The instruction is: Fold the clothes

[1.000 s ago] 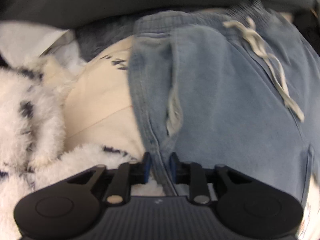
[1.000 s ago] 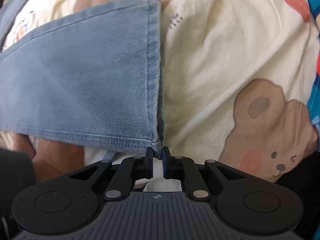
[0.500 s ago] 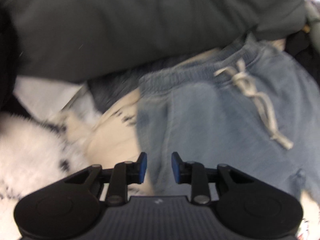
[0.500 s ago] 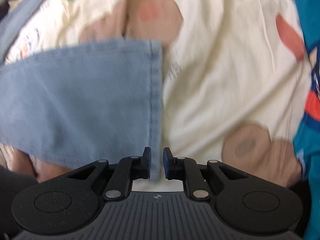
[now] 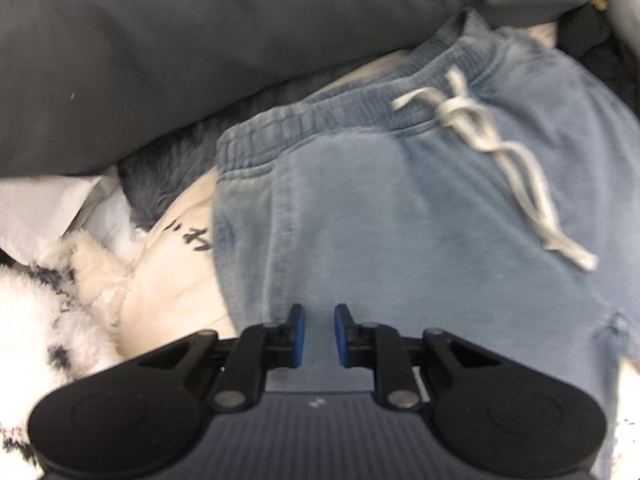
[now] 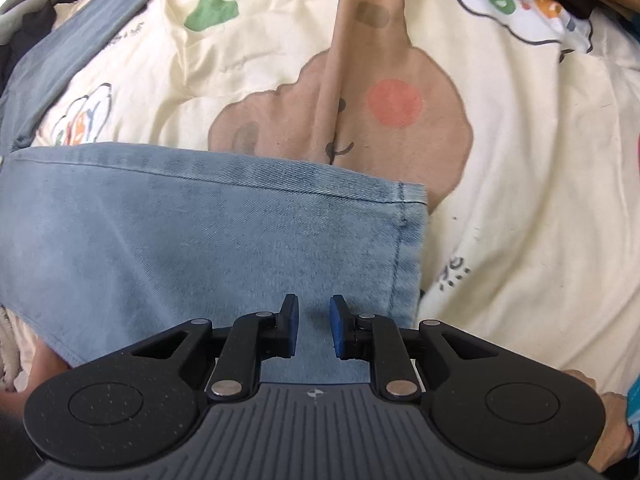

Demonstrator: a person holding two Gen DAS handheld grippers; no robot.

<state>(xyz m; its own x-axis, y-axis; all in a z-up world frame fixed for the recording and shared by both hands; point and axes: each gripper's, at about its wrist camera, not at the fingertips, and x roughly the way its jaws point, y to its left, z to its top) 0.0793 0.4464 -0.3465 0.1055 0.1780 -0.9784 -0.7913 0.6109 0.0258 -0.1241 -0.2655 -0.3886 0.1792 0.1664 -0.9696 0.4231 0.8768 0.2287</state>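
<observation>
The jeans (image 5: pixel 400 220) lie spread flat on a cream sheet (image 6: pixel 520 160) printed with bears. In the left wrist view their waistband (image 5: pixel 340 116) runs across the top, its white drawstring (image 5: pixel 516 168) trailing down to the right. The left gripper (image 5: pixel 318 334) hangs above the denim just below the waist, near the left side seam. Its jaws have just been closing; a narrow gap remains between the blue pads (image 5: pixel 298 334), and no cloth is pinched there, only denim lying beneath.

In the right wrist view the right gripper (image 6: pixel 314 326) hangs over the leg (image 6: pixel 200 240), just inside the hem (image 6: pixel 408 240). Its jaws have just been opening and stand slightly apart, holding nothing. Denim shows through the gap below the fingers.

A grey garment (image 5: pixel 200 40) and a fluffy white one (image 5: pixel 40 320) lie beside the waist.
</observation>
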